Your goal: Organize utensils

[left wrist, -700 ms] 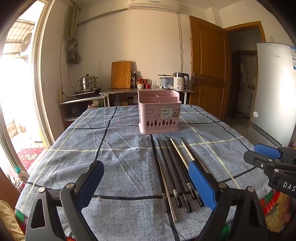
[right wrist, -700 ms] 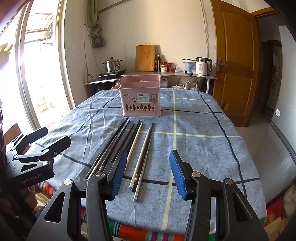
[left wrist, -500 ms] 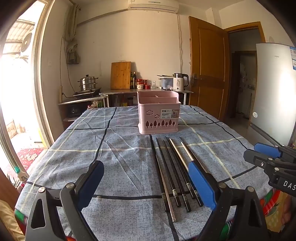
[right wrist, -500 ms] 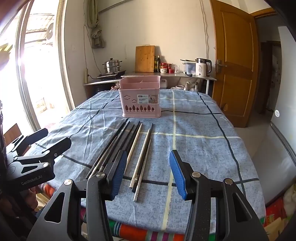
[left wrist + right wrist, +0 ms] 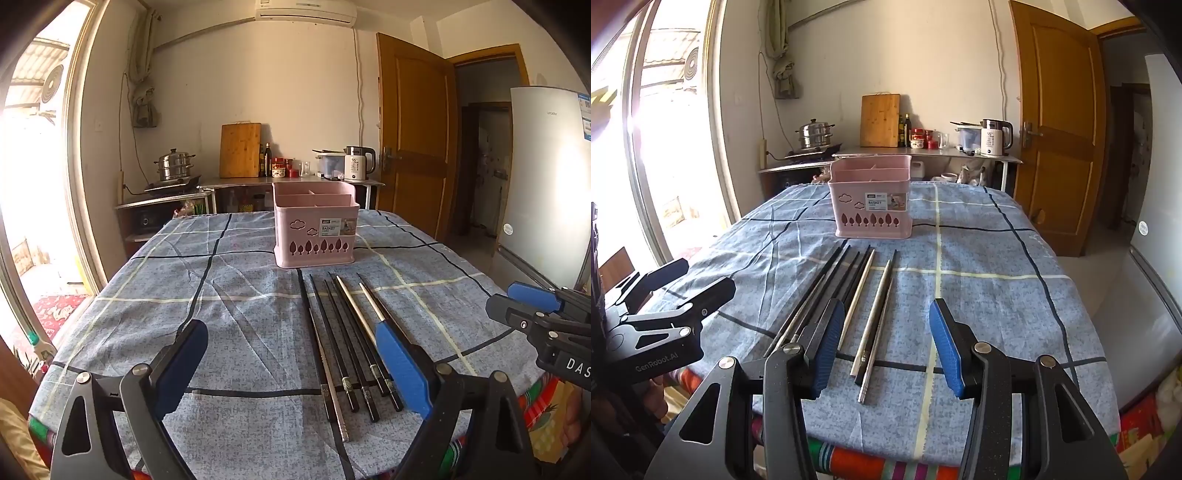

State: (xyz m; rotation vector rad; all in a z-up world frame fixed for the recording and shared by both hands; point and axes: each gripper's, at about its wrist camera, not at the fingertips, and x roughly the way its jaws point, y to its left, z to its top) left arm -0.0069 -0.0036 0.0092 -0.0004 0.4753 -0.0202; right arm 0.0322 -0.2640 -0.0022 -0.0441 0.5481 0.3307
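Several black and silver chopsticks lie side by side on the blue checked tablecloth, pointing toward a pink divided utensil basket farther back. My left gripper hovers open over the near table edge, left of the chopsticks' handle ends, nothing between its blue pads. My right gripper is open too, its jaws straddling the near ends of the two rightmost chopsticks from above without touching them. Each gripper shows at the side of the other's view.
The table's near edge drops off just below both grippers. A counter behind the table holds a steamer pot, cutting board, jars and a kettle. A fridge stands at the right, a wooden door beyond it.
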